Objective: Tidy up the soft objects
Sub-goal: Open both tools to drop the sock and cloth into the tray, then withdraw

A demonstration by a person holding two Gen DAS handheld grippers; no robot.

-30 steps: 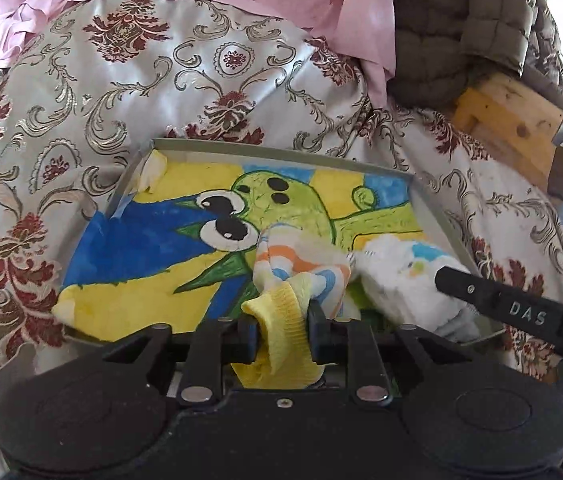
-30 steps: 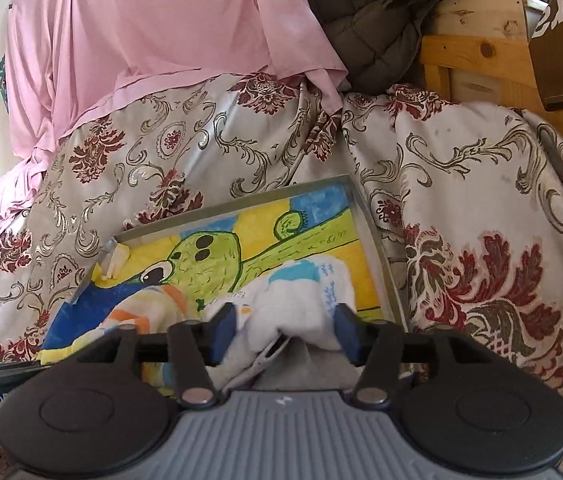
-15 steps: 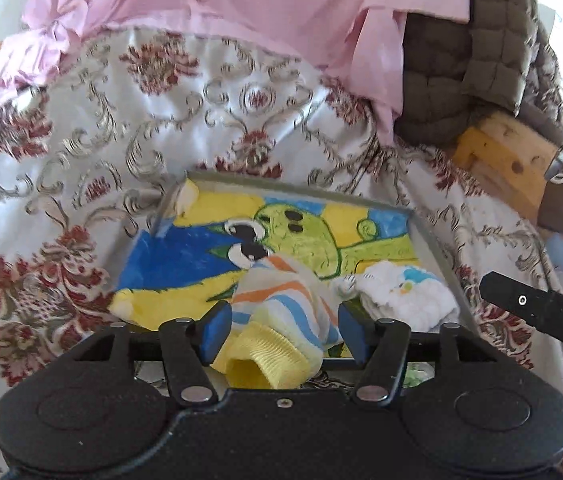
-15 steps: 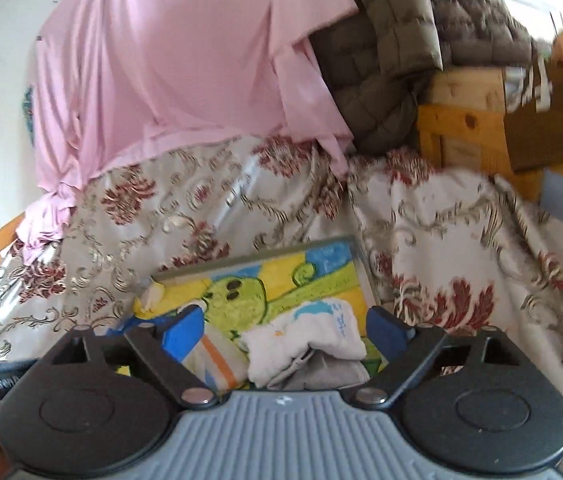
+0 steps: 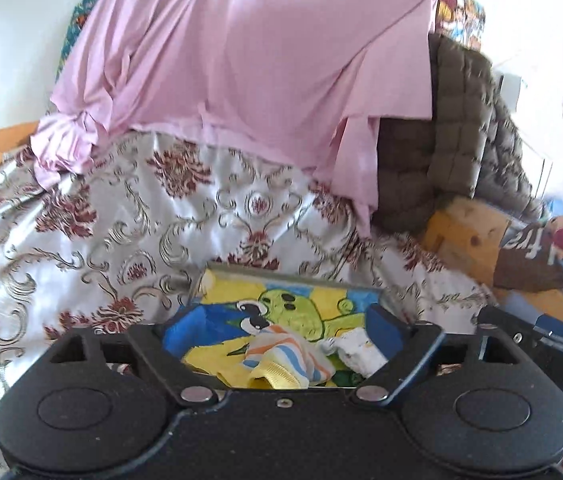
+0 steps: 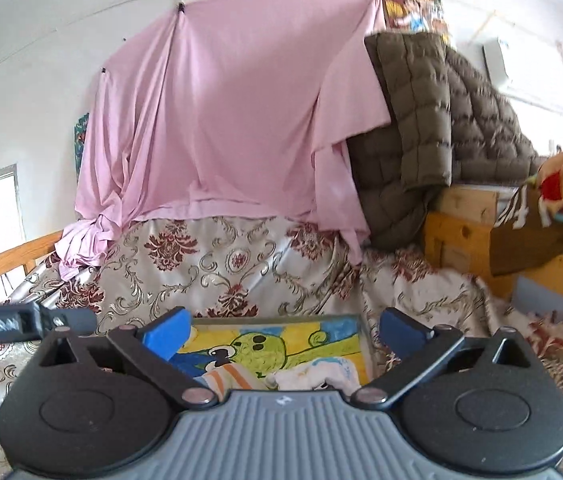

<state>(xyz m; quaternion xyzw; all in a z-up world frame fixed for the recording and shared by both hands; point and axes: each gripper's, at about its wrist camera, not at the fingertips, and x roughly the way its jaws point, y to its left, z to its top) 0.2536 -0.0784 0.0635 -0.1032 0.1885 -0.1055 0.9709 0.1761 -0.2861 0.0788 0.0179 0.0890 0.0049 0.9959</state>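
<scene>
The fingers of the left gripper point(image 5: 281, 334) have just been opened wide, and nothing is held between them; the same is seen at the right gripper point(image 6: 283, 334). A striped sock point(image 5: 287, 360) and a white sock point(image 5: 361, 350) are laid side by side in a painted tray point(image 5: 217, 276). The tray rests on a floral bedspread point(image 5: 121, 232). Behind, a pink sheet point(image 5: 249, 64) and a brown quilted jacket point(image 6: 433, 128) are hung against a white wall point(image 6: 41, 28).

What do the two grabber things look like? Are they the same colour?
Nearly. The left gripper is all black plastic with two round discs, silver screws and dark blue finger pads. The right gripper has a ribbed grey middle, black arms and brighter blue pads.
</scene>
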